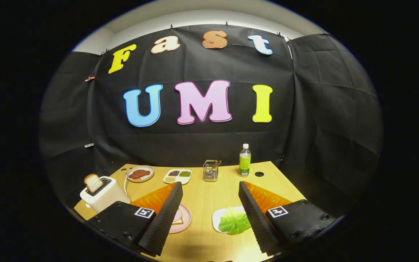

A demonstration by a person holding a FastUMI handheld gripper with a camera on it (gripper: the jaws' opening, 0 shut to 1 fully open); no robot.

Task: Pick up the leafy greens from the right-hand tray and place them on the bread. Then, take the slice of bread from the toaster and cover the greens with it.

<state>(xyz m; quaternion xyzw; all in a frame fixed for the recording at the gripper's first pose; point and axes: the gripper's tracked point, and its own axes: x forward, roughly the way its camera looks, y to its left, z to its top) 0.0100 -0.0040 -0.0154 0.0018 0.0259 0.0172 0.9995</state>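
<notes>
A: One ruffled green lettuce leaf (pixel 234 220) lies on its white tray (pixel 217 217), near the table's front edge, just inside the right finger.

B: And the gripper (pixel 209 203)?

A: Fingers spread wide, holding nothing, hanging above the light wooden table (pixel 202 198).

B: The bread?

A: One slice (pixel 93 182) stands up out of the white toaster (pixel 104 194) at the left edge. A pink round plate (pixel 184 218) peeks past the left finger; what's on it I can't make out.

B: Further back?

A: Along the far edge: one dish of reddish-brown food (pixel 140 173), one three-part sauce tray (pixel 177 176), one clear square holder (pixel 210 170), one green-labelled bottle (pixel 244 160). A dark round hole (pixel 259 174) sits in the tabletop beside the bottle, black cloth wall behind.
</notes>
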